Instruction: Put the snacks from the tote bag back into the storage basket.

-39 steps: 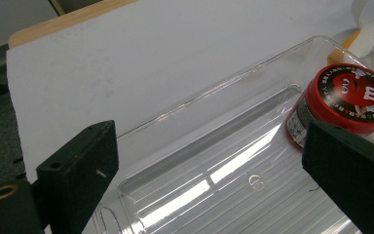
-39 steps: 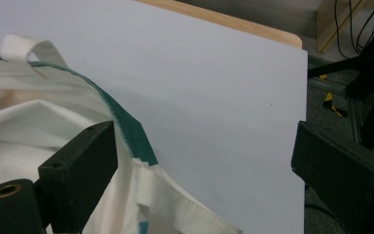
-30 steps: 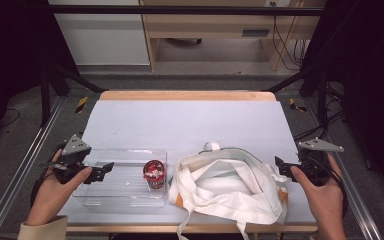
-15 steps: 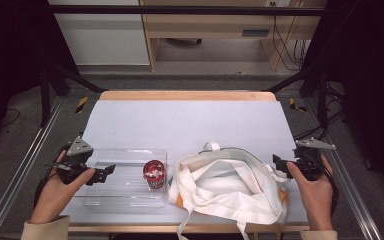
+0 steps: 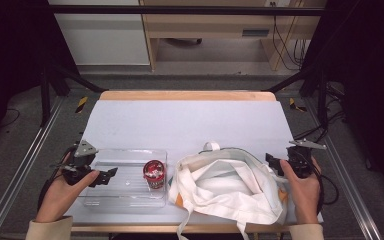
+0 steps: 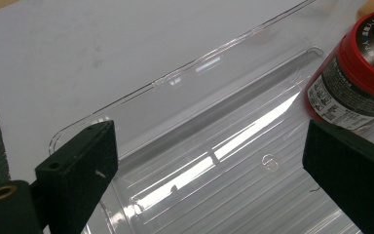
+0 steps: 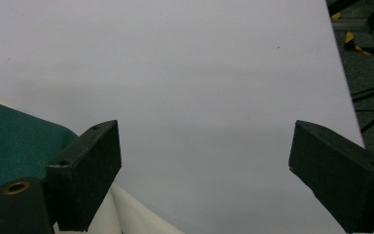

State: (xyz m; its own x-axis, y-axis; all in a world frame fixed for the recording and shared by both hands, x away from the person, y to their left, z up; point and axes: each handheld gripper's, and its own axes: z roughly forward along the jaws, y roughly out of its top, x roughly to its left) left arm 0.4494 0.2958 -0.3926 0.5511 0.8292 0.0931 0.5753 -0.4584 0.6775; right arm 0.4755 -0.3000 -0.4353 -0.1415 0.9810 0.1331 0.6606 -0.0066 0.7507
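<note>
A clear plastic tray (image 5: 125, 152) lies at the front left of the white table, with a red-lidded jar (image 5: 154, 174) standing in its right end. My left gripper (image 5: 106, 177) hovers open over the tray's left part, empty. In the left gripper view the tray's rim (image 6: 175, 80) runs across, and the jar (image 6: 360, 68) stands just beyond the right jaw of the left gripper (image 6: 209, 146). A crumpled white tote bag (image 5: 225, 190) lies right of the tray. My right gripper (image 5: 274, 164) is open at the bag's right edge. In its own view, the right gripper (image 7: 204, 146) holds nothing.
A white sheet (image 5: 190, 120) covers the table, bare at the back. Teal cloth (image 7: 14, 131) and white bag fabric (image 7: 126, 219) show at the lower left of the right gripper view. Metal rails (image 5: 25, 165) flank the table, and cables (image 5: 325, 130) trail at the right.
My right gripper has shifted left, closer to the bag's right edge. The left gripper has edged slightly right over the tray. Jar and bag have stayed put.
</note>
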